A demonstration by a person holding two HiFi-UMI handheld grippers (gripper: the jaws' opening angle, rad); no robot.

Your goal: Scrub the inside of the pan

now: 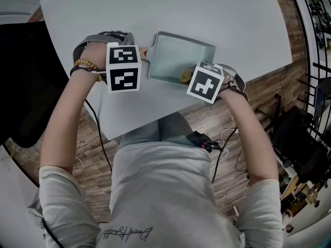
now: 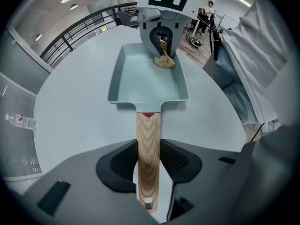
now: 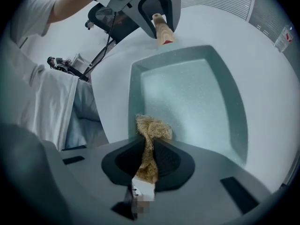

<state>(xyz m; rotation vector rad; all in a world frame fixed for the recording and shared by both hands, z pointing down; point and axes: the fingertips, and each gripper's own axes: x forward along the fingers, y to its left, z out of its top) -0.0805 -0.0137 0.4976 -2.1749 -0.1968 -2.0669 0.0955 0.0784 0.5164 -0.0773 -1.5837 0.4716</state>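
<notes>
A pale green rectangular pan [image 1: 181, 56] [image 2: 147, 81] [image 3: 192, 97] lies on the white table [image 1: 170, 14]. Its wooden handle [image 2: 148, 149] [image 3: 163, 32] runs between the pads of my left gripper [image 2: 148, 161] [image 1: 135, 62], which is shut on it. My right gripper [image 3: 149, 161] [image 1: 199, 76] is shut on a tan fibrous scrubber [image 3: 151, 130] [image 2: 164, 61] [image 1: 186, 75]. The scrubber's tip rests at the pan's near rim, inside the corner next to me.
The table's rounded edge [image 1: 155, 123] runs just in front of the pan, with wood floor [image 1: 264, 92] beyond it on the right. A black cable [image 1: 95, 133] hangs from the left gripper. Dark furniture [image 1: 23, 81] stands at the left.
</notes>
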